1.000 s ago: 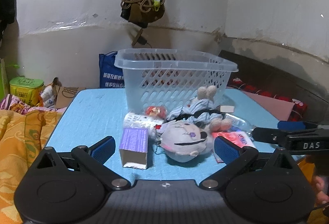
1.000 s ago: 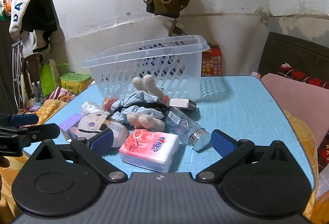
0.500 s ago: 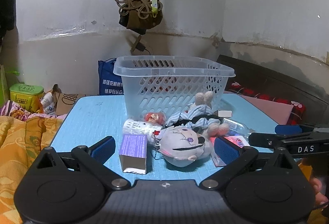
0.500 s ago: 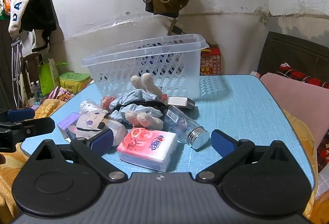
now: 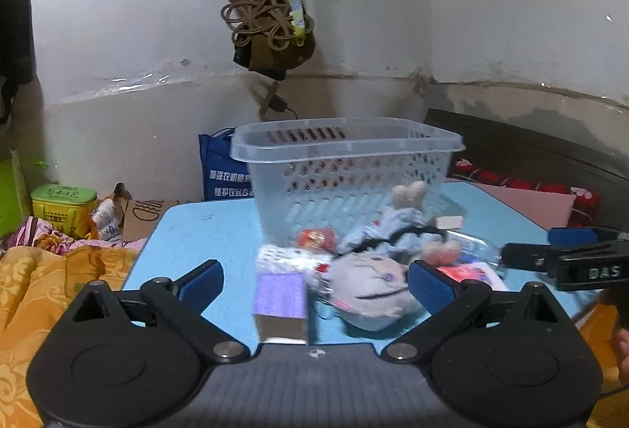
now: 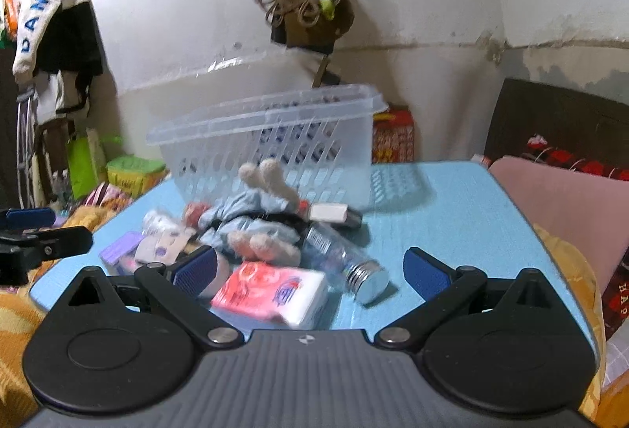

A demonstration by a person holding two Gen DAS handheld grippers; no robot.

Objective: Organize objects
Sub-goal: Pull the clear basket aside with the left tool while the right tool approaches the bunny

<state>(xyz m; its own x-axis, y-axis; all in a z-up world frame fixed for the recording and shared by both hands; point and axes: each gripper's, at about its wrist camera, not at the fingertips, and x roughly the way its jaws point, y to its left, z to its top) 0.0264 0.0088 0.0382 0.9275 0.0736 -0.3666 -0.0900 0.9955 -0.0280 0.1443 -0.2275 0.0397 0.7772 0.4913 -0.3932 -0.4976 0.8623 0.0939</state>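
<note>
Objects for sorting lie in a heap on the blue desk, just near of the clear basket: a plush doll, purple box, tissue pack and bottle. Nothing shows through the basket's slotted walls, so the work looks barely begun. Left gripper and right gripper both hover spread wide, holding nothing.

Both tongs wide apart, unladen
</note>
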